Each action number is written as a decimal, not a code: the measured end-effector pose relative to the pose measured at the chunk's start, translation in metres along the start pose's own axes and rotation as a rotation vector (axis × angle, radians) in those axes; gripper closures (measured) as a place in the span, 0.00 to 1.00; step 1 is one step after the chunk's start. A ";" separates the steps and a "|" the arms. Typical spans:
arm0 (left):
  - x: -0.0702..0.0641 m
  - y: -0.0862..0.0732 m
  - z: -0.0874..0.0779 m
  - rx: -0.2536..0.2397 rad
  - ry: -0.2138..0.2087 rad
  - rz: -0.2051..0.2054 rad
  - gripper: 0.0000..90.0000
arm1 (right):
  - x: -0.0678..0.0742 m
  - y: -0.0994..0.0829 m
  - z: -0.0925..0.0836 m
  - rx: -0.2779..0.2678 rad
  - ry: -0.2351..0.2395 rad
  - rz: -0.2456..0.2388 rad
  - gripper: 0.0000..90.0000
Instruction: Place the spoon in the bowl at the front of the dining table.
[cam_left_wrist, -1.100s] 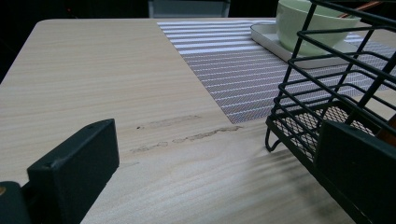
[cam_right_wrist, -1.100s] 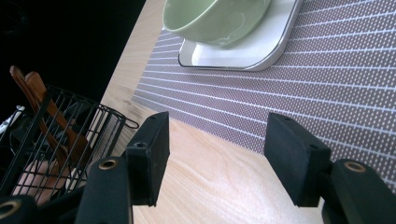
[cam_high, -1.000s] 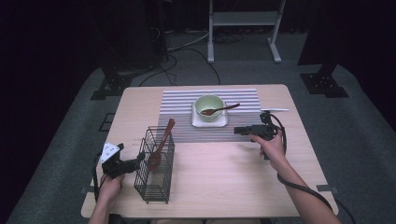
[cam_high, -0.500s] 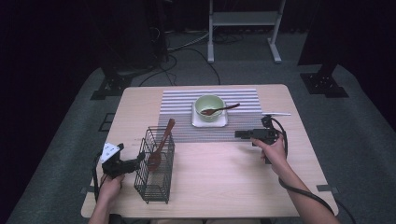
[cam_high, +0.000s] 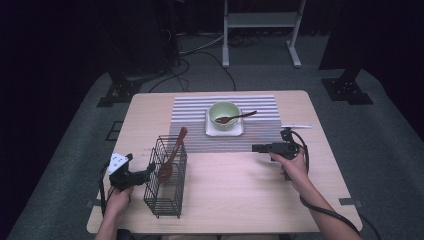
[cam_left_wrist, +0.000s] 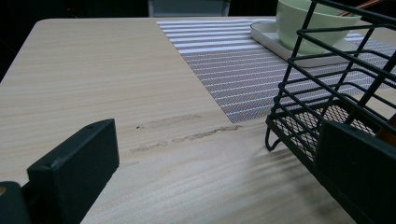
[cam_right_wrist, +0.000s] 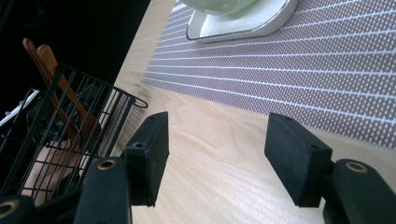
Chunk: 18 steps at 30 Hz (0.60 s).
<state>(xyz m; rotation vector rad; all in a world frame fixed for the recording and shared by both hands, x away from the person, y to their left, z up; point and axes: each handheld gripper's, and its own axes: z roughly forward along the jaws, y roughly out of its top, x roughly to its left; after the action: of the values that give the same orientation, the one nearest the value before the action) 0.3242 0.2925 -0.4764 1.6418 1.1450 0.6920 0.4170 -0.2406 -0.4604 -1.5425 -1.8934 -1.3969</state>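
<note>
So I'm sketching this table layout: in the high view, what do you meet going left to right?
Left gripper → black wire basket holding a wooden spoon → green bowl on its white tray → right gripper.

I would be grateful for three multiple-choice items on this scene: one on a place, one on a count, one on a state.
1. Where does the green bowl stand?
A. on the white square plate
B. inside the wire basket
C. on the floor

2. How many wooden spoons show in the high view?
A. one
B. two
C. four

3. How do the jaws of the right hand-held gripper stand?
A. shut on a spoon
B. open, nothing between them
C. shut on the bowl

Answers: 1 A, the bowl sits on the plate on the striped mat. 2 B, one spoon in the bowl, one spoon in the basket. 3 B, bare table shows between the jaws.
</note>
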 end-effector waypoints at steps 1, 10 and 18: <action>0.000 0.000 0.000 0.000 0.000 0.000 0.00 | 0.000 -0.001 0.000 -0.001 0.001 0.001 0.43; 0.000 0.000 0.000 0.002 0.002 -0.002 0.00 | -0.003 -0.009 -0.003 -0.005 0.014 0.001 0.43; 0.000 0.000 0.000 0.001 0.001 -0.003 0.00 | 0.001 -0.016 -0.005 0.001 0.024 -0.003 0.42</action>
<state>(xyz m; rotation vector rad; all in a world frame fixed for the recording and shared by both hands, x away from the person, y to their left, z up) 0.3243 0.2923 -0.4763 1.6411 1.1486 0.6909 0.4016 -0.2432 -0.4651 -1.5163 -1.8828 -1.4095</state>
